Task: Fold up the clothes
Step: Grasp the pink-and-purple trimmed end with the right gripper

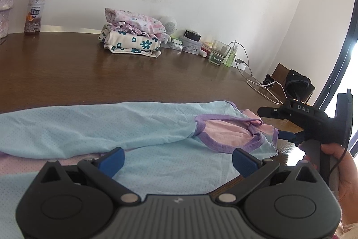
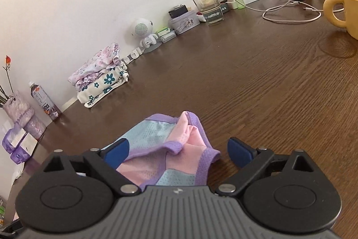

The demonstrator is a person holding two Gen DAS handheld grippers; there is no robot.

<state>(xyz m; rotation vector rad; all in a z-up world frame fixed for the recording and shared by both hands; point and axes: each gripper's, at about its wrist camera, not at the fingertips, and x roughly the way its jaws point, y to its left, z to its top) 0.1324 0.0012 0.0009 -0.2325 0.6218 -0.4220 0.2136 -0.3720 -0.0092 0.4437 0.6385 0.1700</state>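
A light blue mesh garment point(image 1: 111, 129) with pink panels and purple trim lies spread across the brown table point(image 1: 89, 73). Its purple-edged neck opening point(image 1: 223, 131) is at the right end. My left gripper point(image 1: 177, 159) hovers open over the blue fabric, nothing between its blue pads. The right gripper point(image 1: 284, 124), held by a hand point(image 1: 344, 171), sits at the garment's right edge. In the right wrist view the right gripper point(image 2: 179, 152) stands open, with the bunched pink and purple collar end point(image 2: 179, 145) between its spread fingers.
A stack of folded floral clothes point(image 1: 132, 37) rests by the wall. A drink bottle point(image 1: 35, 3) stands far left. A glass point(image 1: 219, 52), small boxes, a white speaker point(image 2: 141, 27) and charging cables point(image 2: 290, 12) line the back. A yellow mug point(image 2: 344, 10) stands at right.
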